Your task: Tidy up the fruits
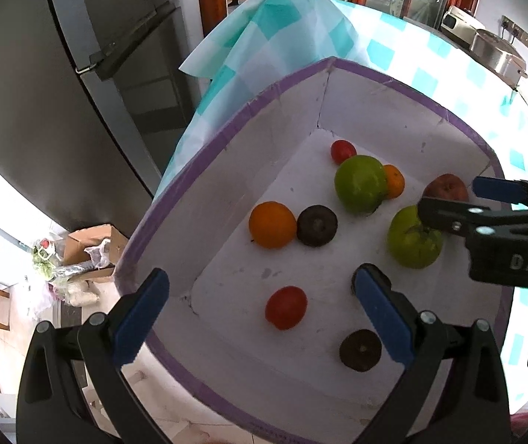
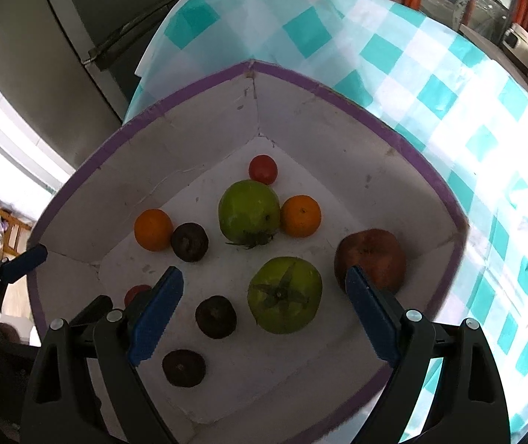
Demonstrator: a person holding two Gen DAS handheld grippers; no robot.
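Observation:
A white box with a purple rim holds several fruits: two green ones, two oranges, red tomatoes, dark round fruits and a brownish-red fruit. My left gripper is open and empty above the box's near-left corner, over a red tomato. My right gripper is open and empty above the near green fruit; it also shows in the left wrist view.
The box sits on a table with a teal-and-white checked cloth. A grey fridge stands to the left. A metal pot sits on a far counter. Cardboard boxes and clutter lie on the floor.

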